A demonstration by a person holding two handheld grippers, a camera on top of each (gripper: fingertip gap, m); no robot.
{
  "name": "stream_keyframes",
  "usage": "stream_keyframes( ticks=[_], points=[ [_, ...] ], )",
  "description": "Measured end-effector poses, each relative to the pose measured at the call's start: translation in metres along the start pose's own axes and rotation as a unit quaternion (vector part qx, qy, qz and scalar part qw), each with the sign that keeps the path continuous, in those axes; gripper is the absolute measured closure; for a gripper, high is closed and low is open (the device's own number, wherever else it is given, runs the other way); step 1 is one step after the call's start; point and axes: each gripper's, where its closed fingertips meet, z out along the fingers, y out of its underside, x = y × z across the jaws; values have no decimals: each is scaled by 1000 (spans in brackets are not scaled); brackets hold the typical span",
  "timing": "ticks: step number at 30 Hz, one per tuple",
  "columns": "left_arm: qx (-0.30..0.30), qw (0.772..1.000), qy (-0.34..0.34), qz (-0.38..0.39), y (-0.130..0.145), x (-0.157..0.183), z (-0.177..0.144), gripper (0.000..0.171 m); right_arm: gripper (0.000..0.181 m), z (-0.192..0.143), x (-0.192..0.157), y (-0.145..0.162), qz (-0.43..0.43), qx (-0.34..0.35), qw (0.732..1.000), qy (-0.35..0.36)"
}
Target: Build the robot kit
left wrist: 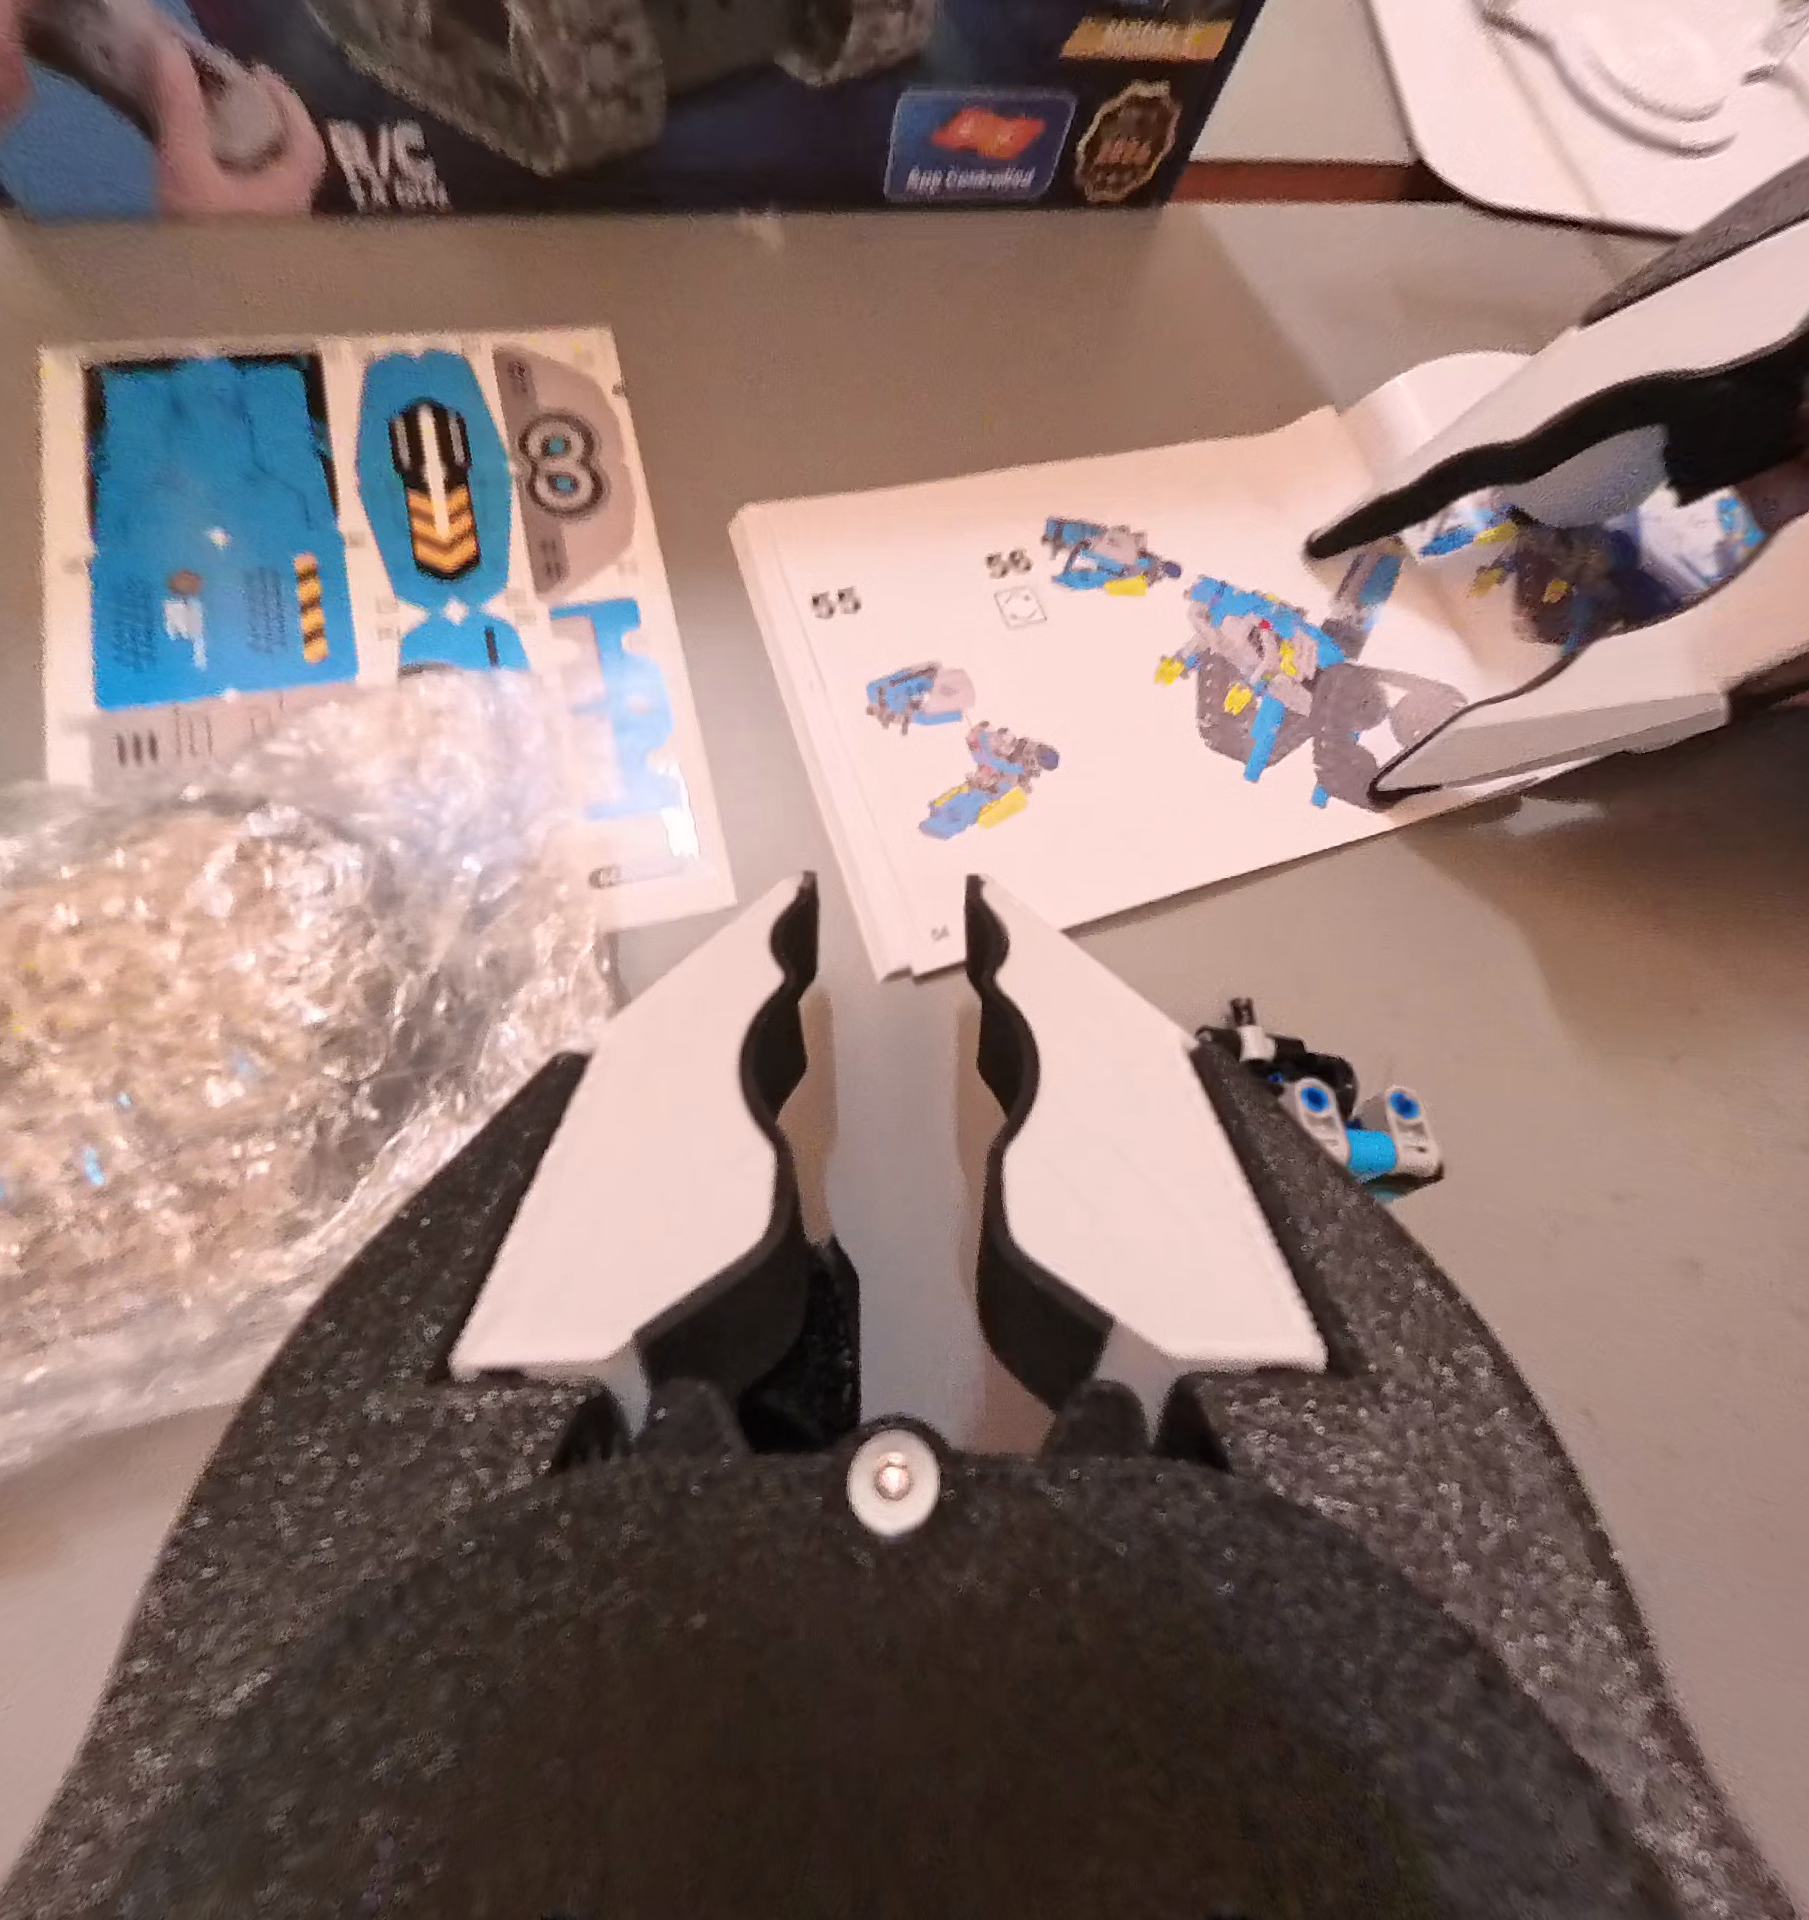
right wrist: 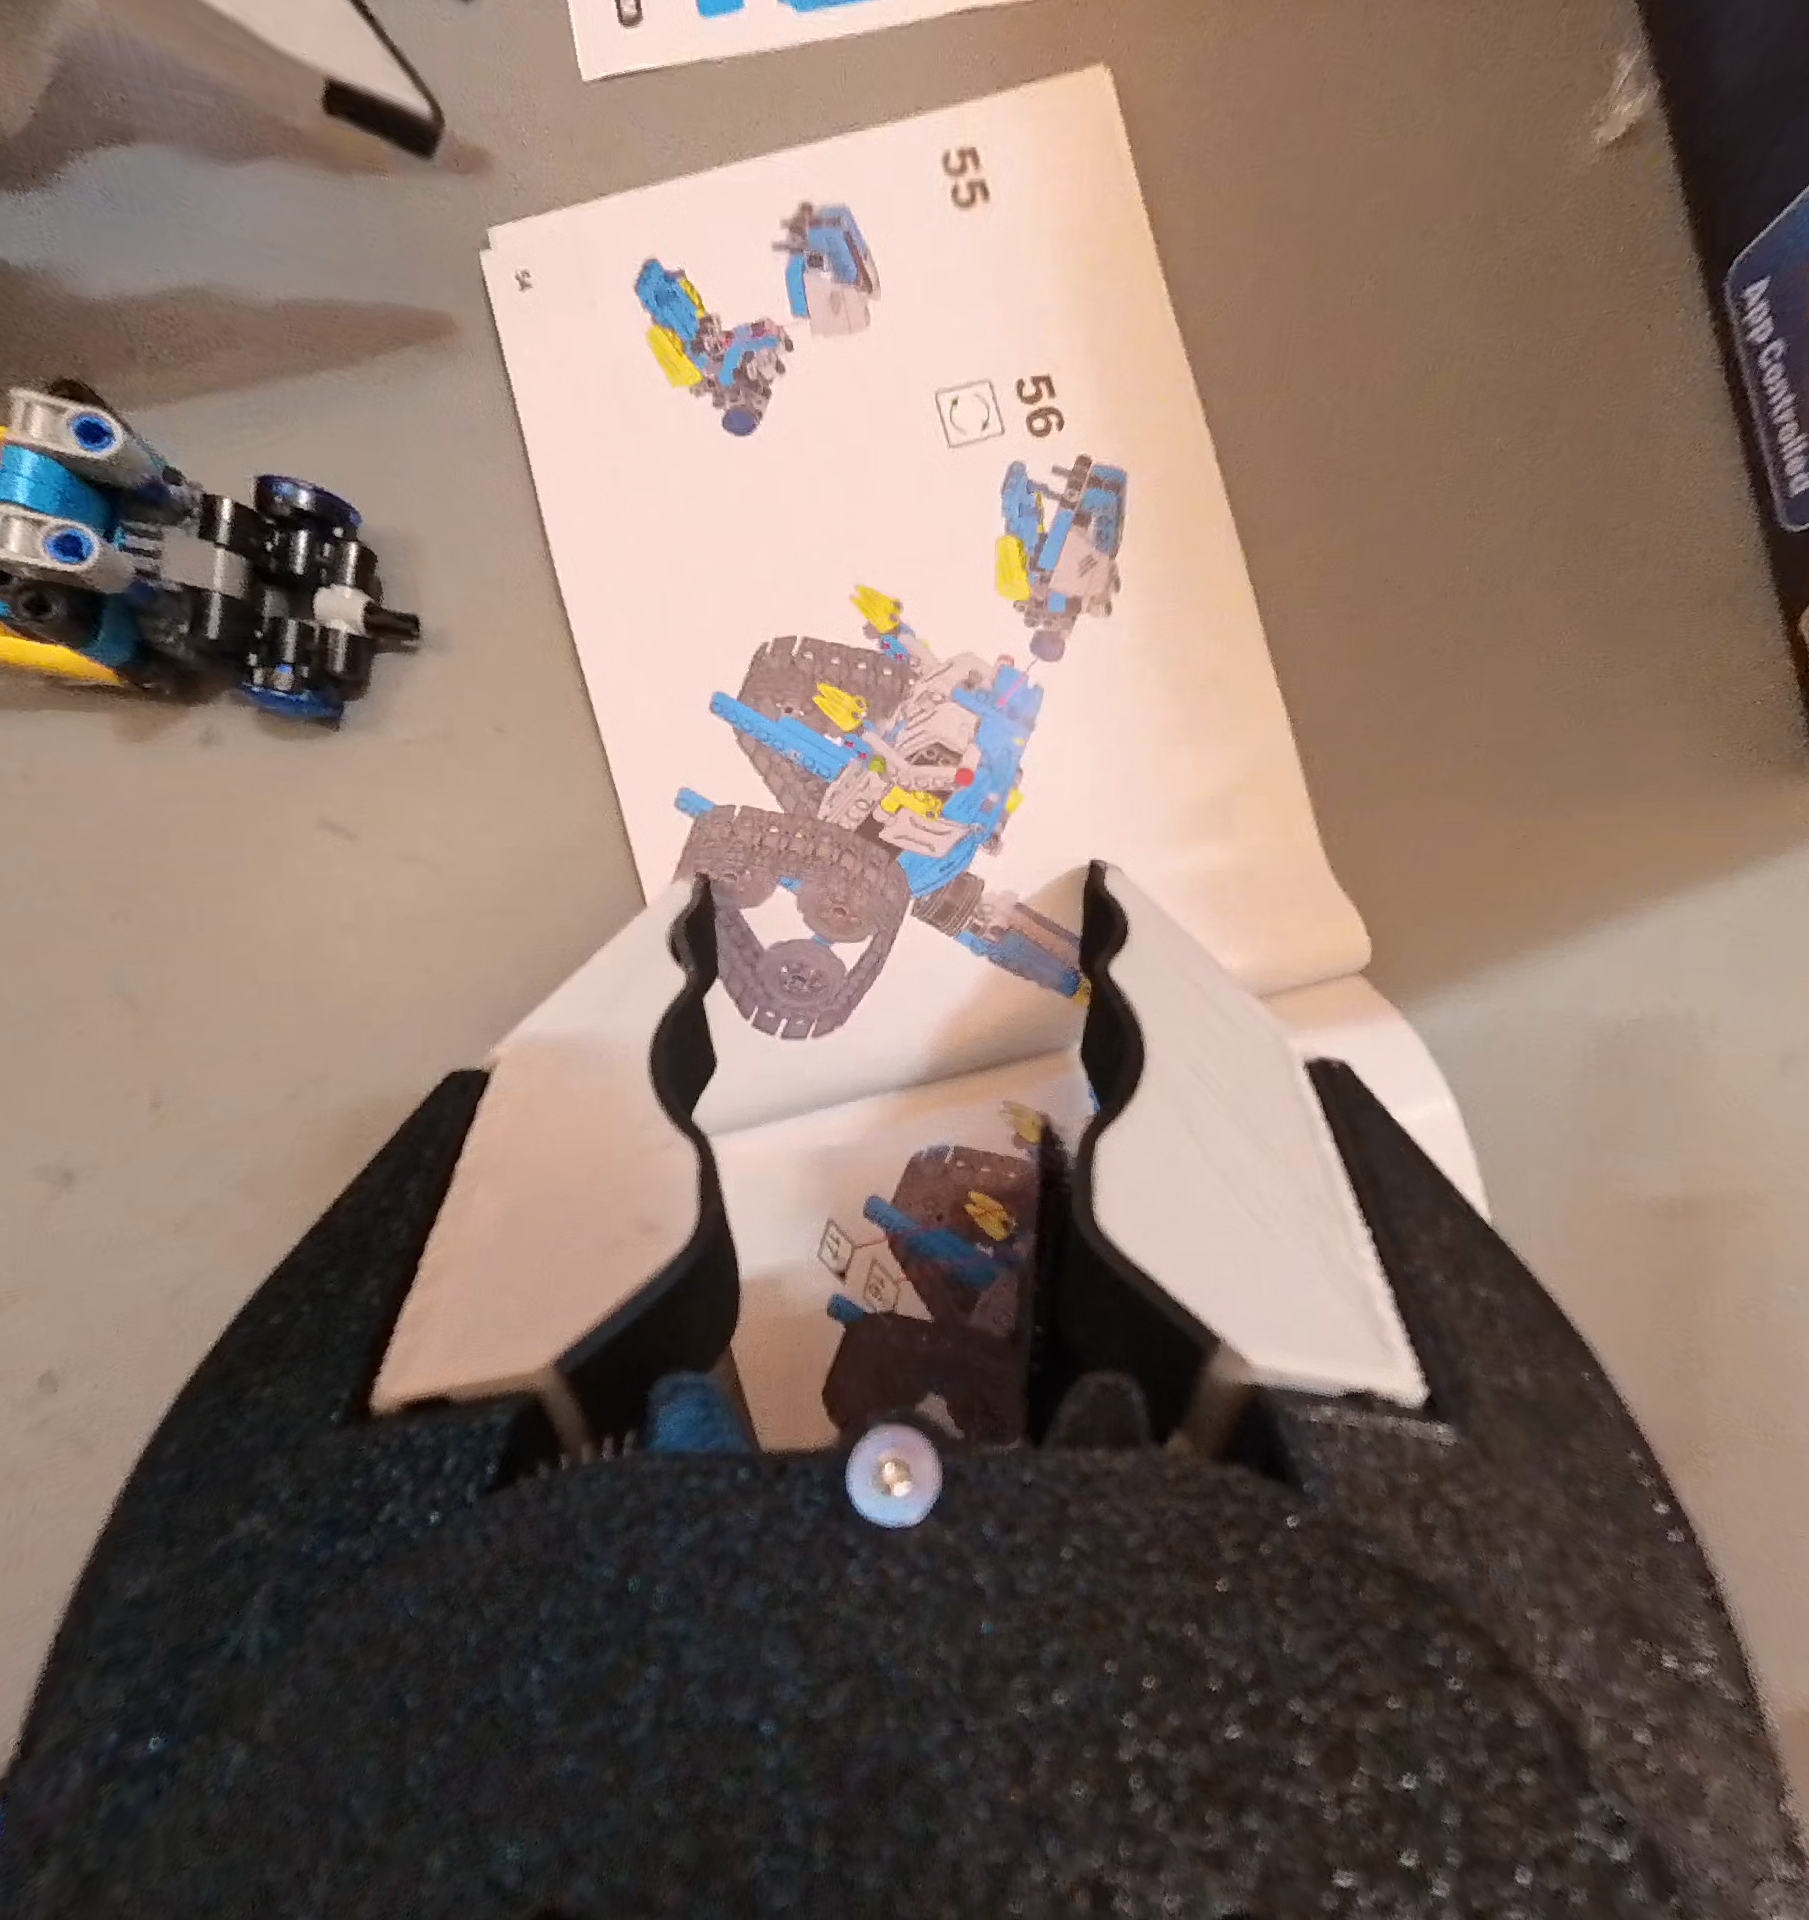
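My left gripper (left wrist: 889, 894) is open and empty. It hovers over the grey table (left wrist: 1502, 1351), just short of the near corner of an open instruction booklet (left wrist: 1035, 707). My right gripper (right wrist: 895, 888) is open, its fingers straddling the booklet's (right wrist: 879, 416) printed page close to the fold. I cannot tell if it touches the paper. It also shows at the right of the left wrist view (left wrist: 1347, 665). A small blue, black and yellow brick assembly (right wrist: 152, 561) lies left of the booklet, and beside my left gripper (left wrist: 1336, 1112).
A sticker sheet (left wrist: 360, 582) lies left of the booklet, partly under a crumpled clear plastic bag (left wrist: 204, 1039). A dark printed box (left wrist: 671, 94) stands along the far edge and shows at right in the right wrist view (right wrist: 1773, 364). A white moulded tray (left wrist: 1606, 94) sits far right.
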Motion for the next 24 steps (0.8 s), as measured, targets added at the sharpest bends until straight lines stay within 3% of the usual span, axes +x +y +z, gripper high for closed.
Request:
stream_keyframes(
  ticks=[2,6,12,17,20,22,24],
  points=[
    [10,999,7,35,-5,11,2,144,110,0,0,0,3,-3,1000,-1],
    [-28,996,20,88,7,25,19,155,110,0,0,1,4,1,1000,0],
    [-54,997,9,56,19,14,24,170,110,1,0,0,10,14,1000,2],
    [-49,994,-12,94,19,9,20,169,111,-4,-2,-2,-3,23,1000,9],
    [-20,993,-47,107,11,-3,3,153,128,-44,-9,-29,15,114,993,-6],
    [6,993,-64,102,9,-11,-16,151,125,-82,-19,-36,31,166,985,-33],
    [23,994,-56,90,15,-9,-35,147,115,-107,-27,-17,41,153,987,-41]
  ],
)
